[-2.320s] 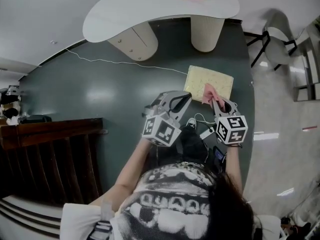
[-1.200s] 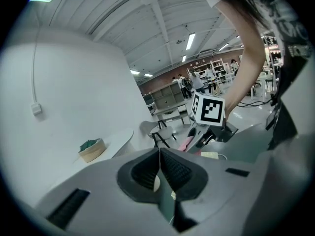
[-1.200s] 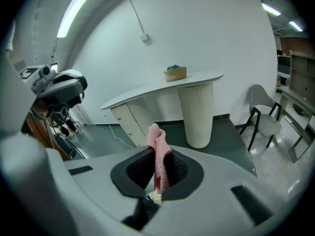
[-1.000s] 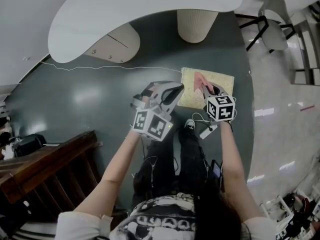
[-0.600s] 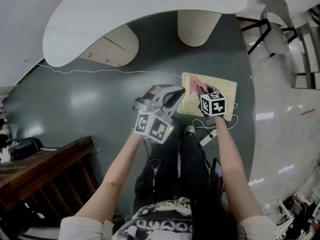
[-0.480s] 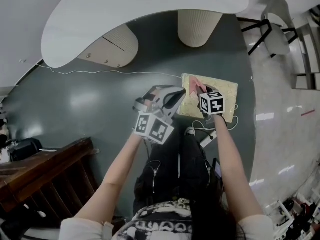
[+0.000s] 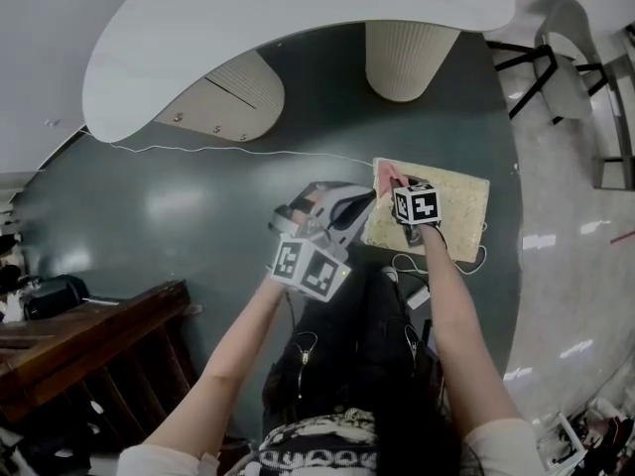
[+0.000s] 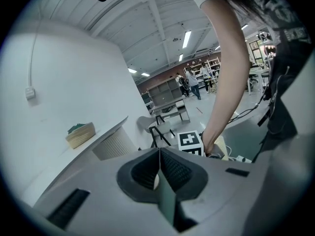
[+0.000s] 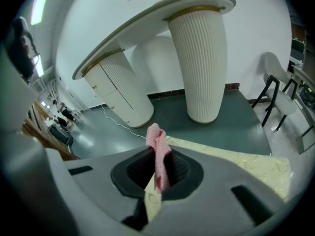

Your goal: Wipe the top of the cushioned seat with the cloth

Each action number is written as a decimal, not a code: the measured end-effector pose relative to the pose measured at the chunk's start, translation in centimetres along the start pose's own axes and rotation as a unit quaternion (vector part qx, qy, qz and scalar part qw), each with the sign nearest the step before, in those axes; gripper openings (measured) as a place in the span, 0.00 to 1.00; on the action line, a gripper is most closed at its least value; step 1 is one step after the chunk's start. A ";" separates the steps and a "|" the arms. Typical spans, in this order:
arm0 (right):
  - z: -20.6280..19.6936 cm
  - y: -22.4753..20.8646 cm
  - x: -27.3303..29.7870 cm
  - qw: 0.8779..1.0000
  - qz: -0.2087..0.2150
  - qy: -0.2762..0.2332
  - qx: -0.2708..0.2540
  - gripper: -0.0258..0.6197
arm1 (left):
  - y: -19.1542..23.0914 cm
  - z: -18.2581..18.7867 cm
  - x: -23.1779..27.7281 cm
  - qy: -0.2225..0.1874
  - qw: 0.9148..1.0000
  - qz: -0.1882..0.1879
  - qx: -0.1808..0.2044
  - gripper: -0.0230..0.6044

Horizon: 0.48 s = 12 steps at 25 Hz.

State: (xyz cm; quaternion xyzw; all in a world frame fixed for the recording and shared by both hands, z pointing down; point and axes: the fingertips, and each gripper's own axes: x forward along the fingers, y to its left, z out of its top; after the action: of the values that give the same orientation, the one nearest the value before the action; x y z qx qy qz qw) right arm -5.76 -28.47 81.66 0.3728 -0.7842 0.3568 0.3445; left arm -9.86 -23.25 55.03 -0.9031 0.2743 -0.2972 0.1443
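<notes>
From above, the right gripper (image 7: 397,188) has travelled from the near edge of the pale yellow rectangular cushioned seat (image 7: 451,206) out across its left part over the last couple of seconds. The crumpled pink cloth (image 7: 385,175) it carries now sits by the seat's far left corner, and the person's arm is stretched over the pad. I read that as a wiping stroke under way along the left side, with the wide right part of the top not yet covered. The left gripper (image 7: 359,202) has kept its place just beside the seat's left edge, over the dark green floor (image 7: 169,206). Looking along the left gripper (image 8: 159,167), its two ribbed tongs are pressed together with nothing between them; it plays no part in the wiping. Looking along the right gripper (image 9: 156,177), the tongs are pinched on the pink cloth (image 9: 158,149), which stands up out of them in a twisted fold. Beyond it the seat (image 9: 236,163) lies flat on the floor, its cream top veined with faint crackle lines and free of any obvious dirt, in front of a white ribbed column (image 9: 199,58).
</notes>
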 end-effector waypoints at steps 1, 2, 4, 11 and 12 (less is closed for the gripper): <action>-0.2 -0.2 0.5 1.000 -0.001 0.004 -0.004 0.05 | -0.2 -0.3 0.2 0.001 1.000 -0.001 -0.001 0.05; -0.5 -0.5 1.0 1.000 -0.002 0.008 -0.006 0.05 | -0.3 -0.6 0.4 0.002 1.000 -0.002 -0.002 0.05; -0.9 -1.2 1.5 1.000 -0.006 0.012 -0.008 0.05 | -0.6 -1.1 0.9 0.003 1.000 -0.006 -0.002 0.05; -2.5 -5.3 -0.3 0.999 -0.041 0.020 -0.005 0.05 | -1.3 -0.8 1.9 0.004 1.000 -0.017 -0.001 0.05; -2.8 -6.1 -0.8 0.999 -0.047 0.020 -0.001 0.05 | -1.4 -0.6 2.0 0.003 1.000 -0.019 -0.002 0.05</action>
State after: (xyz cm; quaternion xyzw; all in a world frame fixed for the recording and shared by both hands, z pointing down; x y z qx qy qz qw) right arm 0.39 -28.80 84.29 0.4017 -0.7592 0.3465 0.3772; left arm -8.34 -23.36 57.01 -0.9075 0.2584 -0.3019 0.1365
